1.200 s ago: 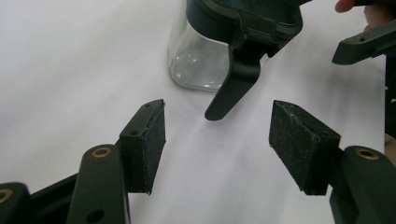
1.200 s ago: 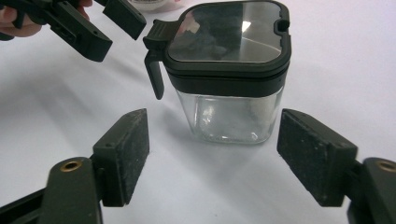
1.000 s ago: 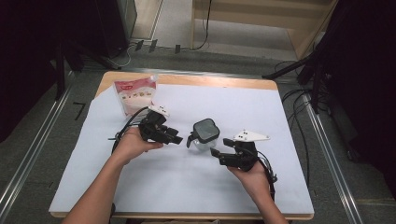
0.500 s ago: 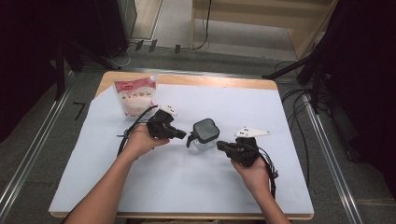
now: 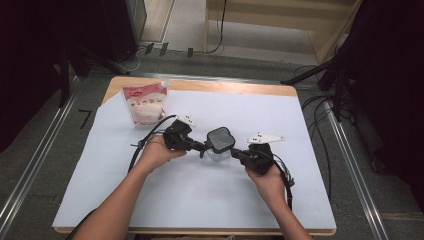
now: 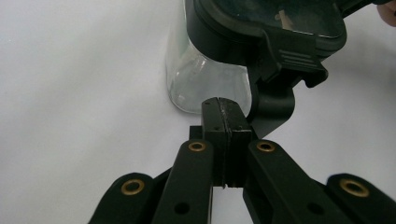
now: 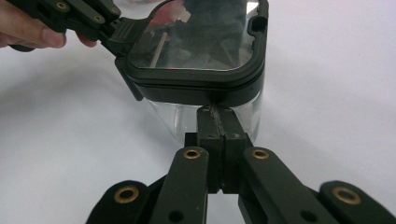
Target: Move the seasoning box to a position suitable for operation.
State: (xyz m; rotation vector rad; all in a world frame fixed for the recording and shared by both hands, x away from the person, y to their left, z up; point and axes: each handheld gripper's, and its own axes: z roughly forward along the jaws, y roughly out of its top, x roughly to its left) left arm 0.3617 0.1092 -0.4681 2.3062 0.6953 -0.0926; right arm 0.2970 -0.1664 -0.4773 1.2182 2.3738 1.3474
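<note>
Since the earlier frames both grippers have closed in on the glass jar (image 5: 219, 150) at mid-table: the left gripper (image 5: 202, 146) has slid in toward the jar's left side, the right gripper (image 5: 236, 152) has come in from the opposite side, and both sets of jaws have just been closing. Now each pair is clenched pad to pad w/ nothing between them, per the two gripper views.

The jar stands upright on the white sheet (image 5: 200, 200), clear body, dark square lid (image 5: 220, 139) w/ clip latches still on. In the left gripper view the left gripper's (image 6: 223, 103) tips sit just under the left-side latch (image 6: 289, 53), at the latch's lower arm. In the right gripper view the right gripper's (image 7: 215, 111) tips press up against the lid rim (image 7: 196, 88); can't tell if a latch is right there.

Likely step: prying the latches up to free the lid.

Risks:
- Jar is light and nothing grips it; uneven push from one side could tip or skate it on the smooth sheet.
- Tips may slip off the latch edge, since contact is small.
- Lifting both sides together could raise the whole jar instead of the lid.

The snack pouch (image 5: 145, 103) stands well apart at the far-left corner, out of the way.
</note>
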